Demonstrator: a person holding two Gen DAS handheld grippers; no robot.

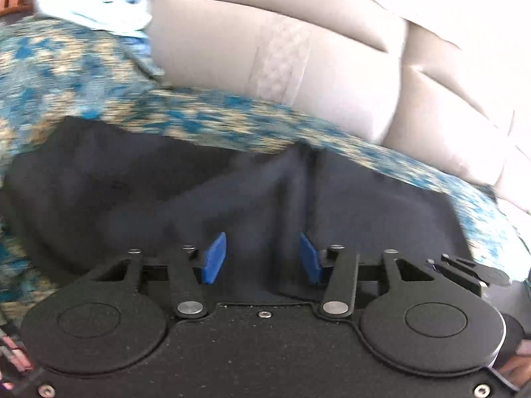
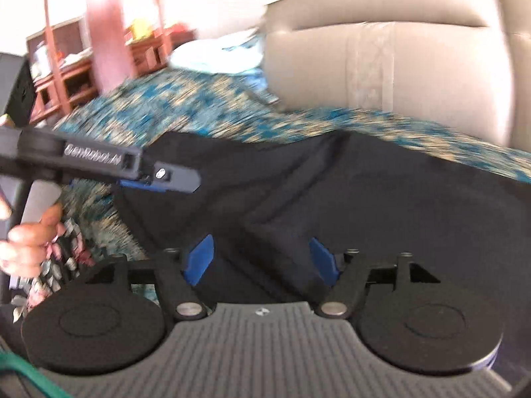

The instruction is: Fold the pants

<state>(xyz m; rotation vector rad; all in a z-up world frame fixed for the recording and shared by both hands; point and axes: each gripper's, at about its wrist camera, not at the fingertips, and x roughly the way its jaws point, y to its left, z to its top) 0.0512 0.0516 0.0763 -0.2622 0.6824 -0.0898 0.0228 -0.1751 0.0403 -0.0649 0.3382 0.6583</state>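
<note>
Dark navy pants (image 1: 166, 192) lie spread and wrinkled on a blue-and-beige patterned bedspread (image 1: 66, 76). My left gripper (image 1: 263, 258) hovers over their near part, its blue pads (image 1: 215, 258) apart and not pressing on the cloth beneath them. In the right wrist view the pants (image 2: 365, 199) fill the middle. My right gripper (image 2: 261, 260) is open above them, nothing pinched. The left gripper (image 2: 186, 179) reaches in from the left in that view, over the pants' left edge, held by a hand (image 2: 30, 242).
Large cream cushions (image 1: 265, 49) (image 2: 398, 76) rise just behind the pants. A white and light-blue cloth (image 1: 99, 6) (image 2: 212, 53) lies at the far end of the bed. Reddish wooden furniture (image 2: 99, 26) stands beyond the bed on the left.
</note>
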